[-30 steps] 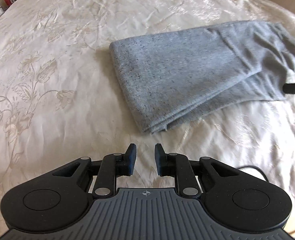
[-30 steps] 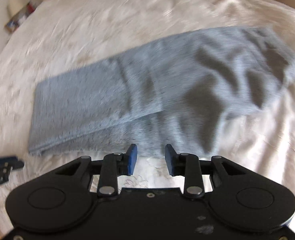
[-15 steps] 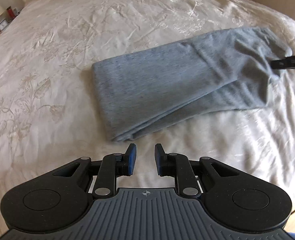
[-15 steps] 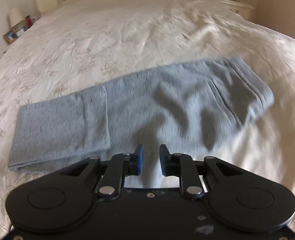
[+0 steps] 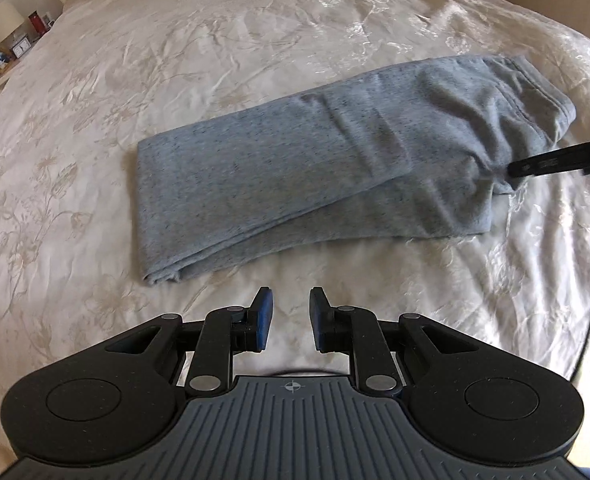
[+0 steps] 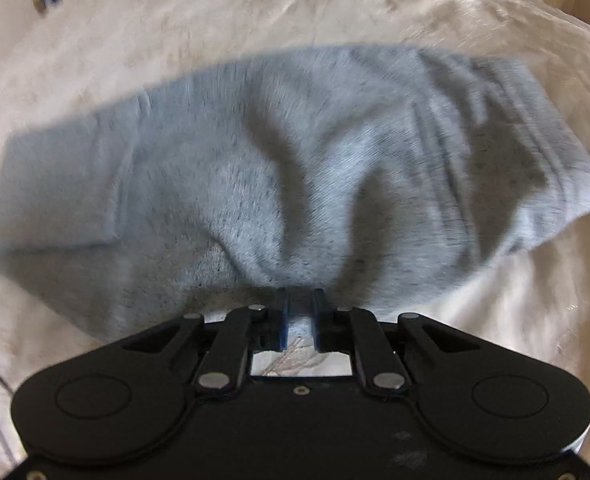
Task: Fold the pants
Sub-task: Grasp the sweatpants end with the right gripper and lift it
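One grey pants point(image 5: 315, 168), folded, creased, pinched

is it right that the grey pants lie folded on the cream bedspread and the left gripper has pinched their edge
Not quite: the right gripper has pinched the pants, as the right wrist view shows. The left gripper hangs empty over the bedspread, short of them.

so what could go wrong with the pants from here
The right gripper has just been closing on the near edge of the pants; it may pinch only the top layer, so lifting could pull the fold apart. The left gripper is open and clear of the fabric, so the far end lies free and may drag across the bedspread.
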### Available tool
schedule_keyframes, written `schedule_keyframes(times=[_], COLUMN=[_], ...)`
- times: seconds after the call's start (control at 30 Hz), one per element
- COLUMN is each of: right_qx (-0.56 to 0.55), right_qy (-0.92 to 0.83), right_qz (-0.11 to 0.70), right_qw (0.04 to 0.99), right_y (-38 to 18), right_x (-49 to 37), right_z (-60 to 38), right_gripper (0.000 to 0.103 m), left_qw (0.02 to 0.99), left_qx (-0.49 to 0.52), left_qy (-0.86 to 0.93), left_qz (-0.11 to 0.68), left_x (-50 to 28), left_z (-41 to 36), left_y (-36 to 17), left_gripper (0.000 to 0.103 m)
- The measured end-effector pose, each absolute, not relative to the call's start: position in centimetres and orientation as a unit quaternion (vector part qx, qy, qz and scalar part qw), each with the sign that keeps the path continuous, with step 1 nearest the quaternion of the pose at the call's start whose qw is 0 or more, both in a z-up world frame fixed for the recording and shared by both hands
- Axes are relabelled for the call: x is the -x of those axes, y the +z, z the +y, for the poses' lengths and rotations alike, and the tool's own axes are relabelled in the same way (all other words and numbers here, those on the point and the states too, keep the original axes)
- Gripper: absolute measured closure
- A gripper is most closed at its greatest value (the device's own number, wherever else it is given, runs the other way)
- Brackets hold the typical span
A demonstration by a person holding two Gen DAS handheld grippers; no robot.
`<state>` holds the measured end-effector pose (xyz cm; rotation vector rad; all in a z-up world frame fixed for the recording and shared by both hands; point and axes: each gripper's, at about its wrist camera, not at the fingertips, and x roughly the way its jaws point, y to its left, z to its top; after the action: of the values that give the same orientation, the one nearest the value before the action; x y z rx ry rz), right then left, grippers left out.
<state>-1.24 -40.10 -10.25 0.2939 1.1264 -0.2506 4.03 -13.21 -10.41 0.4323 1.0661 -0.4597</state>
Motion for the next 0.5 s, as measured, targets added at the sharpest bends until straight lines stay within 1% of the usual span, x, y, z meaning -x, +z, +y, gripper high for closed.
schedule_keyframes(times=[0.03,0.1,0.17,0.23,0.3,0.37,0.43,0.47,0.5], right_qx=[-0.145,-0.163,-0.188,-0.223,-0.251,-0.272,-0.295,-0.31,-0.325], right_qy=[-0.122,-0.138,-0.16,-0.184,-0.203,-0.215,-0.217,-0.217,-0.216], right_qz=[0.518,0.499,0.479,0.463,0.454,0.446,0.445,0.445,0.446], right_qw=[0.834,0.84,0.842,0.838,0.831,0.825,0.817,0.812,0.805], right_y=[-9.4,-8.2,-7.3,-6.9,-6.9,-7.2,-8.1,-8.6,-9.3], right_x=[2.0,3.3,4.5,5.3,5.7,5.8,5.6,5.4,5.2], right_z=[-41.0,-42.8,-44.9,-47.4,-49.3,-51.1,-52.5,-53.2,-53.9], right_gripper=[0.088,0.077,0.053,0.046,0.044,0.034,0.028,0.026,0.026], left_qw=[0.814,0.814,0.812,0.81,0.809,0.808,0.807,0.806,0.806], left_qx=[-0.204,-0.21,-0.218,-0.229,-0.24,-0.25,-0.253,-0.252,-0.25], left_qy=[-0.217,-0.224,-0.235,-0.249,-0.261,-0.271,-0.274,-0.275,-0.275], left_qz=[0.498,0.494,0.488,0.478,0.469,0.46,0.458,0.459,0.46], left_x=[-4.0,-4.4,-4.8,-5.3,-5.8,-6.3,-6.6,-6.8,-7.0], left_z=[-13.8,-15.4,-17.1,-19.2,-21.2,-23.1,-24.7,-25.2,-25.5], left_y=[-10.4,-10.4,-10.4,-10.4,-10.5,-10.5,-10.7,-10.8,-10.8], left_gripper=[0.083,0.083,0.083,0.083,0.083,0.083,0.083,0.083,0.083])
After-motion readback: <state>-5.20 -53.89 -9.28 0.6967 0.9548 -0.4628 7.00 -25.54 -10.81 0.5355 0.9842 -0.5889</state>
